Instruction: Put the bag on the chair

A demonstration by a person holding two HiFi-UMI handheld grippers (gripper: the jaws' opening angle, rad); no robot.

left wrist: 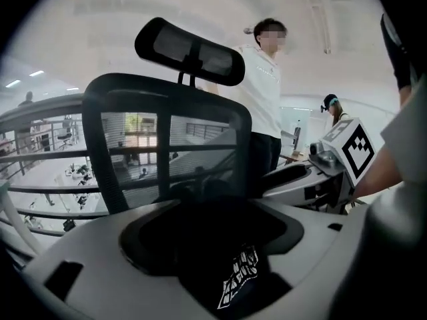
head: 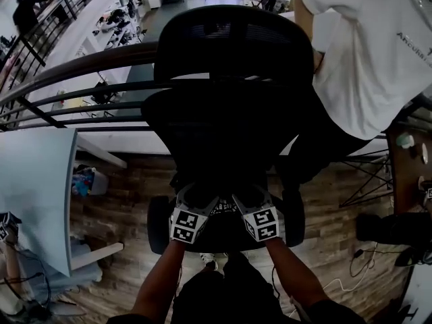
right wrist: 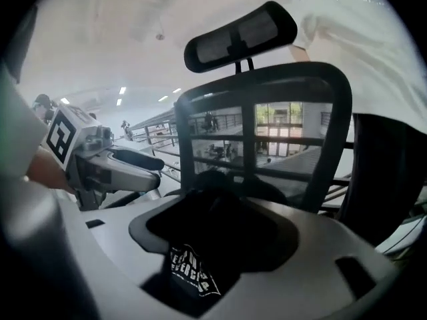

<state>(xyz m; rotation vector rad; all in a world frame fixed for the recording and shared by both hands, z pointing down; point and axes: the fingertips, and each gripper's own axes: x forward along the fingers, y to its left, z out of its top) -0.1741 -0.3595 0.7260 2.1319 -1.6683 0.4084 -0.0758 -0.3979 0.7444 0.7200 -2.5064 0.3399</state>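
Left gripper [head: 194, 198]: jaws wide, and I see no pad pressing the bag.
Right gripper [head: 248, 198]: wide too, clamping nothing.
Bag [head: 223, 206]: on the chair [head: 229, 59] seat, front edge, between both grippers.
Room: person [head: 364, 52] crowds the chair's right side, railing [head: 81, 66] runs close behind.

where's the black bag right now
In the head view the bag lies on the seat of the chair, near its front edge, between the left tool and the right tool.
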